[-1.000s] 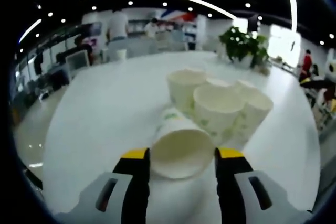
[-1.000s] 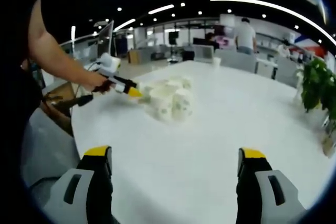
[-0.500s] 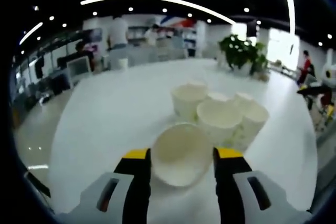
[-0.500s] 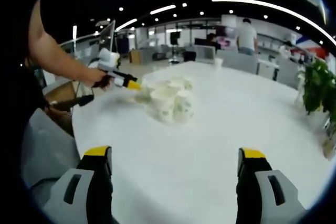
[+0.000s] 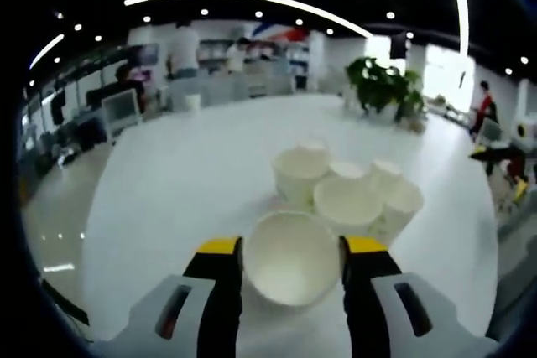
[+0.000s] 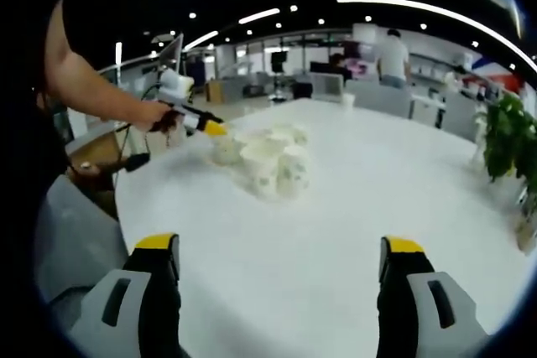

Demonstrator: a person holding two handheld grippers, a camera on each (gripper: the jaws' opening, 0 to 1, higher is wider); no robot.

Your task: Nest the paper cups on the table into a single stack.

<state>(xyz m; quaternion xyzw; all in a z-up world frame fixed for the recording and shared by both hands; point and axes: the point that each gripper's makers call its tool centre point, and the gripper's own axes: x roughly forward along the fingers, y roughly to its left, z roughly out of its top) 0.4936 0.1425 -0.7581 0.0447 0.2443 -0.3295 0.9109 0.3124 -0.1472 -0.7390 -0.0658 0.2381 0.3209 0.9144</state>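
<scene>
Change: since a second ago the white paper cup with the green print (image 5: 291,257), then lying on its side between the left tongs' jaws, has been tipped up and lifted, its open mouth now facing the camera; the right tongs have not shifted.
Left tongs (image 5: 291,251): yellow-tipped jaws clamped on the rim sides of that cup, holding it just short of the cluster.
Right tongs (image 6: 281,249): jaws wide apart, holding nothing, hanging over bare tabletop well short of the cups.
Cluster: several more white paper cups with green print (image 5: 348,199) stand upright and touching on the round white tabletop (image 5: 185,182); from the right gripper view the same group (image 6: 268,161) sits just beside the left tongs' tip.
Step, as I judge it: carrying the held cup to one of the standing cups to nest it.
Risk: thin paper may crush under the squeeze and then refuse to seat; a tilted entry could catch a rim and topple the light, tightly packed cups.
</scene>
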